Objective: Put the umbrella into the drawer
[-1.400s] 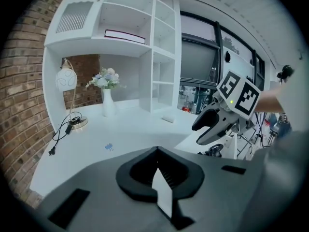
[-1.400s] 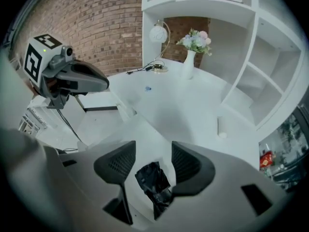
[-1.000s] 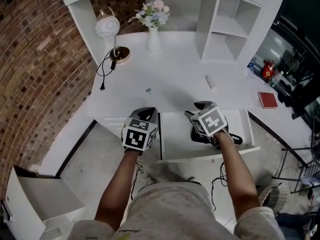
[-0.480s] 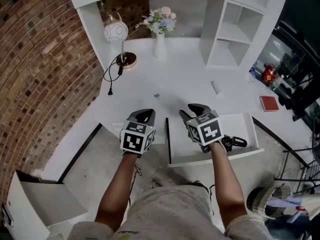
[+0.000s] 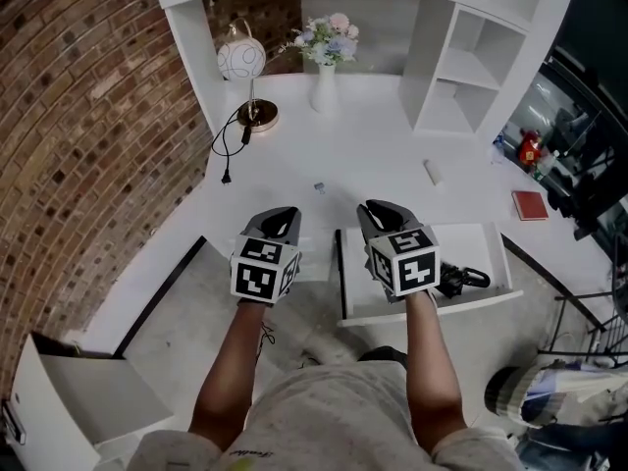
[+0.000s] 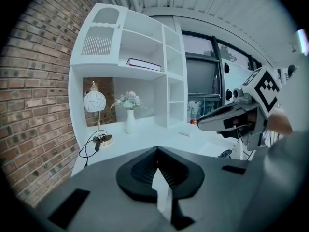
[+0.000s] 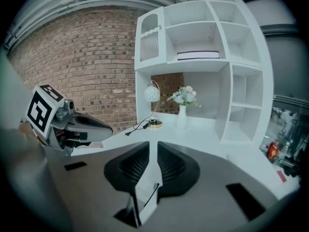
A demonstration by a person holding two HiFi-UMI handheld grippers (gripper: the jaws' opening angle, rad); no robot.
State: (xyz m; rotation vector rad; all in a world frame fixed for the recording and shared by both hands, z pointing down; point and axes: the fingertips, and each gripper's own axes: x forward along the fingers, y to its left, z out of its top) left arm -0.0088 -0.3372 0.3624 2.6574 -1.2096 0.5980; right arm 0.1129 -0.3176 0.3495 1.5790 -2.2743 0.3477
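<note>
The one open drawer sticks out from under the tabletop, and the single black umbrella lies folded inside it toward the right, partly hidden behind the right gripper. The rest of the drawer floor that shows is bare white.

One white vase at the back of the tabletop holds a bunch of pale flowers. On the shelf unit above, one book lies flat.

One round lamp stands left of the vase.

Both grippers hover side by side over the front edge. The left gripper has its fingers pressed together on nothing. The right fingers have just been closing and stand almost together, a thin slit between them, empty
</note>
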